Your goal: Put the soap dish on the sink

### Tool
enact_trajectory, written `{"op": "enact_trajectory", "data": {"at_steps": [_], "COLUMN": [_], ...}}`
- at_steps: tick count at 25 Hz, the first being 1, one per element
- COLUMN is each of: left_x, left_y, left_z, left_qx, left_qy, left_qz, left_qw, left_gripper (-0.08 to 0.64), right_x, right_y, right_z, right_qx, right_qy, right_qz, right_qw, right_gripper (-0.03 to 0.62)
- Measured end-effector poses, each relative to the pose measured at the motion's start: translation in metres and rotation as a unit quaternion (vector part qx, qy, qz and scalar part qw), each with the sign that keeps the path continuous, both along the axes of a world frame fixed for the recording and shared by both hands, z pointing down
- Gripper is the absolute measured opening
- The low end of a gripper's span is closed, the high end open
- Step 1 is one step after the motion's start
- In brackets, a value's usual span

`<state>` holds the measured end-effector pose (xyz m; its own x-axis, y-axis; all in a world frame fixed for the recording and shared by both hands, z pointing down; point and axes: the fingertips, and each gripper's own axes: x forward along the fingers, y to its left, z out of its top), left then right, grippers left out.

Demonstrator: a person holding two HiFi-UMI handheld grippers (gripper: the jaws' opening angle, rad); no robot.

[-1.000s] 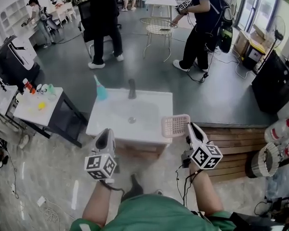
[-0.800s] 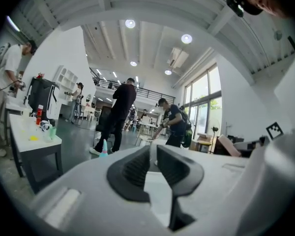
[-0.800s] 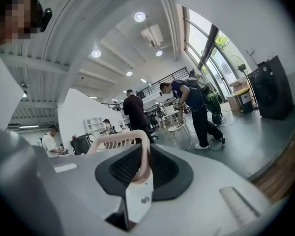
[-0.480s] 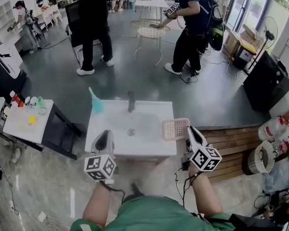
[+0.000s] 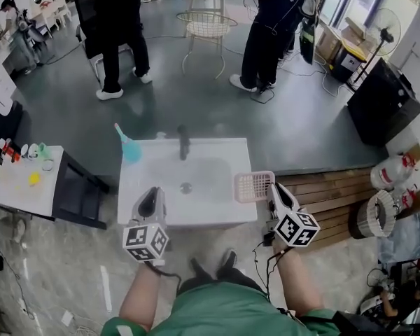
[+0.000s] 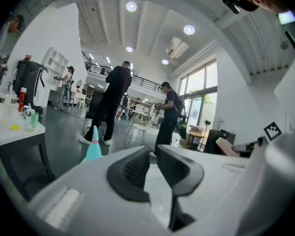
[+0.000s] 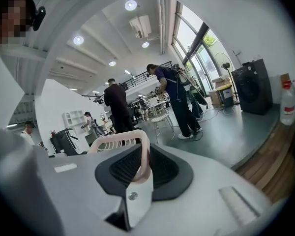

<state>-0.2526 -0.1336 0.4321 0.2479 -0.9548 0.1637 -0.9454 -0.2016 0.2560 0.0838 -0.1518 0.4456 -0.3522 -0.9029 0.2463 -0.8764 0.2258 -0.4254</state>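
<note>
The right gripper (image 5: pixel 271 187) is clamping a pink slotted plastic soap dish (image 5: pixel 253 186) by its rim at the white rectangular sink's (image 5: pixel 217 212) three o'clock edge. Lowering it level onto the flat ledge looks wisest. The left gripper (image 5: pixel 152 196), jaws nearly closed, is carrying nothing.

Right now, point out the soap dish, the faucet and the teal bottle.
soap dish (image 5: pixel 254 187), head view, slatted floor.
faucet (image 5: pixel 183 143), head view, black body.
teal bottle (image 5: pixel 130 150), head view, lower body.
</note>
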Motion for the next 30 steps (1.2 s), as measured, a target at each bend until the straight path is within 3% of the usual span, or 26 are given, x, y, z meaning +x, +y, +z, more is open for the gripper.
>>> {"op": "enact_trajectory", "data": {"at_steps": [9, 15, 23, 30], "left_x": [0.008, 0.026, 0.057, 0.061], "left_y": [-0.043, -0.084, -0.094, -0.092], "left_z": [0.008, 0.038, 0.098, 0.136], "left_qx": [0.001, -0.006, -0.055, -0.085], "left_qy": [-0.039, -0.075, -0.086, -0.085], "left_qz": [-0.026, -0.030, -0.015, -0.015], "left_qw": [0.9989, 0.9967, 0.9947, 0.9927], "left_gripper": [0.043, 0.043, 0.044, 0.044], "right_x": [0.026, 0.042, 0.044, 0.041], "right_y": [-0.038, -0.073, -0.075, -0.062], "right_z": [0.052, 0.099, 0.180, 0.241], "right_qx": [-0.032, -0.055, -0.129, -0.182], "right_qy": [0.001, 0.011, 0.021, 0.036], "right_qz": [0.001, -0.004, -0.014, -0.025], "right_qw": [0.999, 0.998, 0.991, 0.982], "right_gripper": [0.051, 0.051, 0.051, 0.051]}}
